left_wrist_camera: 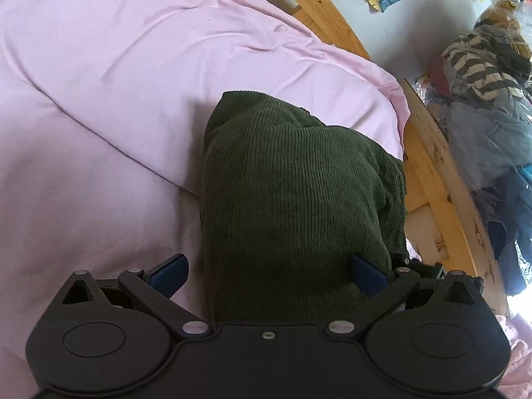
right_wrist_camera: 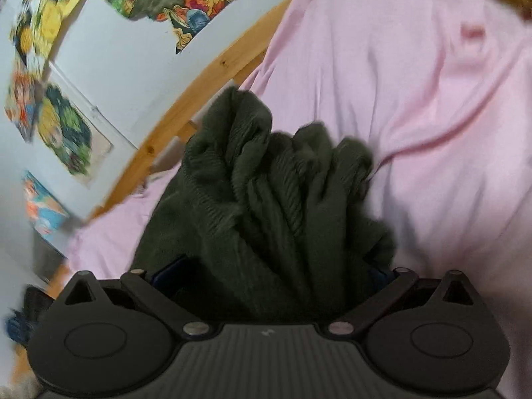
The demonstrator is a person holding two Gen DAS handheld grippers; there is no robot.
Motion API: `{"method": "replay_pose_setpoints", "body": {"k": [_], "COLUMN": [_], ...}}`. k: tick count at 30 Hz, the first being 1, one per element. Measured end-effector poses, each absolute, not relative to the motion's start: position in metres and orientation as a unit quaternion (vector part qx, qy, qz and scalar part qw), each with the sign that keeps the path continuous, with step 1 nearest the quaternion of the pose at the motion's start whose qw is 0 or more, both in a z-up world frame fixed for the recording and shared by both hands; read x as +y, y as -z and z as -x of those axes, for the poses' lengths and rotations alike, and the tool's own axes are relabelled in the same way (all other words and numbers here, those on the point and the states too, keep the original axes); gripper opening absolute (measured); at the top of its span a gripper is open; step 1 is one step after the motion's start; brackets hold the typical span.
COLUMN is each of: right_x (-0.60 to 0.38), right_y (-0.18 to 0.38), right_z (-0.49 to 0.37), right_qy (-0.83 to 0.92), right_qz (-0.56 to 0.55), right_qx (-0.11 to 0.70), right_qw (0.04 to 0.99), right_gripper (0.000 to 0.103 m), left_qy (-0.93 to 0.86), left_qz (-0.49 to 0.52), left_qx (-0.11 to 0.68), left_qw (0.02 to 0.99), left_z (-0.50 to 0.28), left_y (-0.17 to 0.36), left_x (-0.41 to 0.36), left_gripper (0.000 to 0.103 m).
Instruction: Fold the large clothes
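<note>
A dark green corduroy garment [left_wrist_camera: 292, 193] hangs bunched over the pink bed sheet [left_wrist_camera: 99, 99]. In the left wrist view it runs down between the blue pads of my left gripper [left_wrist_camera: 269, 272], whose jaws stand wide apart around the cloth; the left pad is clear of it. In the right wrist view the same garment [right_wrist_camera: 266, 216] lies gathered in folds between the fingers of my right gripper [right_wrist_camera: 269, 276]. That gripper's jaws also stand wide, and the cloth hides most of the pads.
A wooden bed frame [left_wrist_camera: 432, 166] runs along the sheet's edge. A pile of clothes in a clear bag [left_wrist_camera: 492, 106] lies beyond it. A white wall with colourful pictures [right_wrist_camera: 66, 133] stands behind the frame [right_wrist_camera: 199, 76].
</note>
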State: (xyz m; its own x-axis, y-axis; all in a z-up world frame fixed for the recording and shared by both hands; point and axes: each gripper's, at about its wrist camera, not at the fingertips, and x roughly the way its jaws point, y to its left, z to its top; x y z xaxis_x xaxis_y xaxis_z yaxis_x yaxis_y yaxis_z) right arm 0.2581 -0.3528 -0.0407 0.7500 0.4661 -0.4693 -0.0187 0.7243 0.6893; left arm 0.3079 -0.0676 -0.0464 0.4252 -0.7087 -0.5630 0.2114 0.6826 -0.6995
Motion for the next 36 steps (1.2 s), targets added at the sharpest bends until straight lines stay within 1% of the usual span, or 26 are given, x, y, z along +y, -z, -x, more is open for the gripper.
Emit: {"method": "replay_pose_setpoints", "body": {"k": [5,11,14,16,17,19,20,22,24,25,30,36], "right_x": [-0.355,-0.353,-0.35,-0.351,-0.353,-0.355,-0.355,-0.351,-0.344,-0.342,-0.33,-0.293], "right_y": [0.045,0.047,0.046,0.046,0.046,0.046,0.045,0.04,0.033,0.029,0.007,-0.025], "right_z": [-0.258,-0.256,-0.256,-0.255,-0.254,-0.254,-0.254,-0.252,-0.249,-0.247,-0.237,-0.232], "right_qy": [-0.136,-0.131,-0.126,-0.129,-0.13,-0.137,-0.14,-0.142,-0.144,-0.149,-0.179,-0.211], "right_qz": [-0.352,-0.353,-0.349,-0.354,-0.36,-0.367,-0.366,-0.354,-0.333,-0.327,-0.31,-0.304], "right_qx": [0.32,0.311,0.309,0.305,0.302,0.299,0.299,0.292,0.282,0.274,0.243,0.214], "right_qw": [0.869,0.873,0.876,0.875,0.873,0.87,0.87,0.877,0.888,0.892,0.902,0.904], "right_gripper": [0.103,0.103,0.1,0.089,0.086,0.071,0.067,0.056,0.05,0.048,0.047,0.047], "left_qy": [0.311,0.323,0.312,0.302,0.299,0.295,0.292,0.287,0.288,0.291,0.307,0.301], "left_qz": [0.309,0.305,0.31,0.304,0.299,0.285,0.281,0.277,0.27,0.27,0.256,0.25], "left_qx": [0.463,0.446,0.46,0.47,0.473,0.473,0.473,0.47,0.462,0.457,0.43,0.404], "left_qw": [0.77,0.777,0.772,0.771,0.773,0.78,0.782,0.787,0.794,0.796,0.809,0.827], "left_z": [-0.319,-0.32,-0.322,-0.323,-0.323,-0.321,-0.32,-0.318,-0.313,-0.31,-0.292,-0.272], "left_y": [0.054,0.062,0.061,0.056,0.053,0.044,0.041,0.035,0.028,0.025,-0.002,-0.037], "left_x": [-0.071,-0.075,-0.078,-0.083,-0.085,-0.089,-0.091,-0.093,-0.094,-0.093,-0.076,-0.03], "left_gripper": [0.103,0.102,0.103,0.102,0.101,0.097,0.094,0.092,0.09,0.09,0.089,0.089]}}
